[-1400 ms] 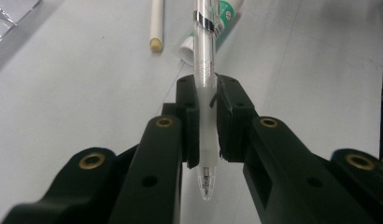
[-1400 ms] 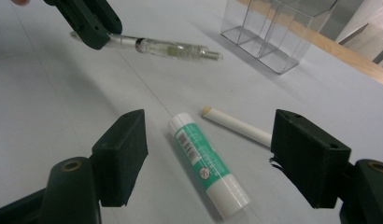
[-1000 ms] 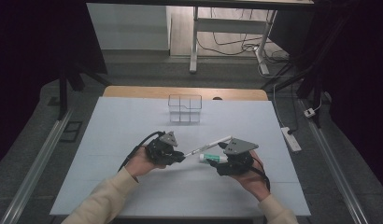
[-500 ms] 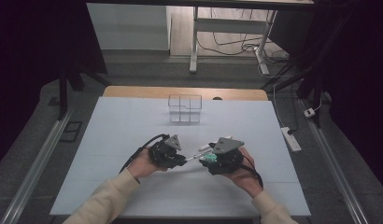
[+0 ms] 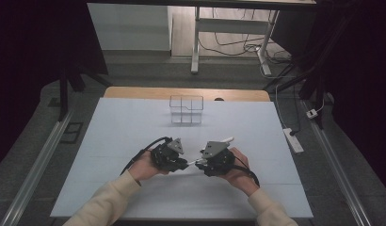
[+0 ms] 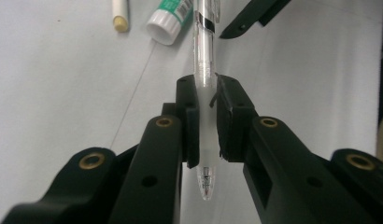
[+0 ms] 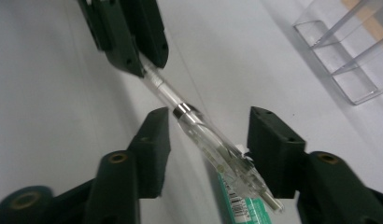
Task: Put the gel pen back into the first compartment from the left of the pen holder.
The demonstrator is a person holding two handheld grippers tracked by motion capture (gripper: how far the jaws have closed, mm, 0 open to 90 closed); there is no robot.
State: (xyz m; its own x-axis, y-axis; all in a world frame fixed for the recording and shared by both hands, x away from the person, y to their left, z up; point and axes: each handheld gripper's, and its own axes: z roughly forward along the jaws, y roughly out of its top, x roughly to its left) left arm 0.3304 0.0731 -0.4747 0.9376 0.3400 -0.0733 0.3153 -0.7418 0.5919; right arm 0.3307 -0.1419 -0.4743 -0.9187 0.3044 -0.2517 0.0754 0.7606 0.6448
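The left gripper (image 6: 207,116) pinches a clear plastic ballpoint pen (image 6: 204,70) by its tip end. At its three o'clock, the right gripper (image 7: 206,144), jaws spread but just closing, straddles the clicker end; next, probably squeeze and pull.

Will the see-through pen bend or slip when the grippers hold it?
The pen looks like stiff clear plastic, so it probably stays straight. Its barrel is smooth and round, so it might slide or roll. The left gripper clamps it at the frosted grip, which likely helps.
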